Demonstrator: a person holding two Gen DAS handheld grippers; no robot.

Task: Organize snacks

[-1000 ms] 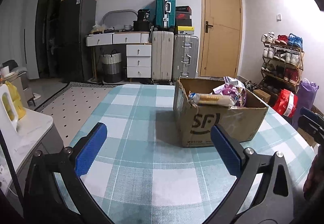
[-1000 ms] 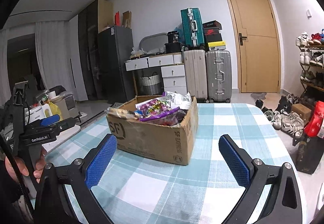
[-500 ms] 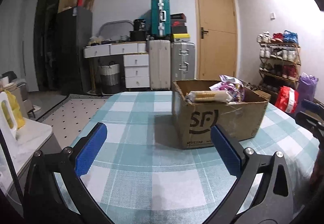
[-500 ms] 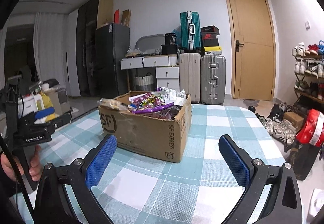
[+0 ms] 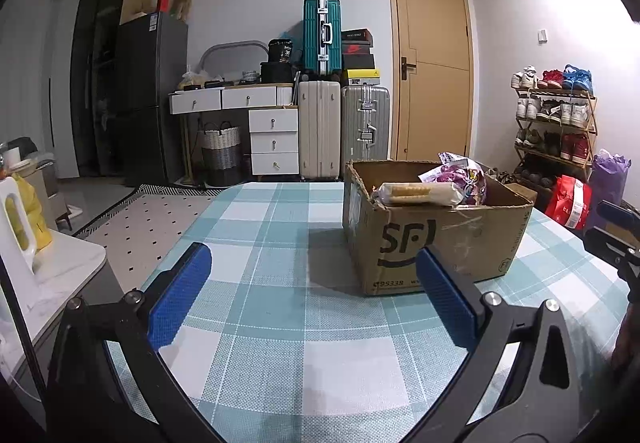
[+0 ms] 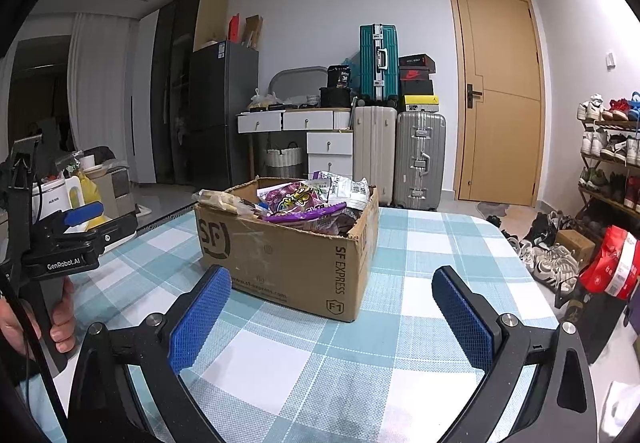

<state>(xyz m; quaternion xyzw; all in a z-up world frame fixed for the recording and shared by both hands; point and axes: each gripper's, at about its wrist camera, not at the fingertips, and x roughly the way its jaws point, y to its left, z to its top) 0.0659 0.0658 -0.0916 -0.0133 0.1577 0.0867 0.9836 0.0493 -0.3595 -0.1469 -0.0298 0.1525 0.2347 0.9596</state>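
Observation:
A brown cardboard box point(image 5: 436, 243) marked SF stands on the checked tablecloth point(image 5: 280, 243); it also shows in the right wrist view point(image 6: 288, 255). It holds several snack packs: a cracker pack point(image 5: 418, 193) lies across its near rim, and a purple bag point(image 6: 298, 201) sits on top of the pile. My left gripper point(image 5: 312, 299) is open and empty, low over the table, left of and short of the box. My right gripper point(image 6: 332, 317) is open and empty, just short of the box's near corner.
Suitcases point(image 5: 344, 131) and white drawers point(image 5: 274, 141) stand against the far wall by a wooden door point(image 5: 432, 63). A shoe rack point(image 5: 556, 123) and red bag point(image 5: 570, 199) are right of the table. A white side counter point(image 5: 48, 275) with a jug is left.
Both grippers have dropped lower and tilted up, so the box sits lower in view and looks slightly closer. Both stay open and empty.

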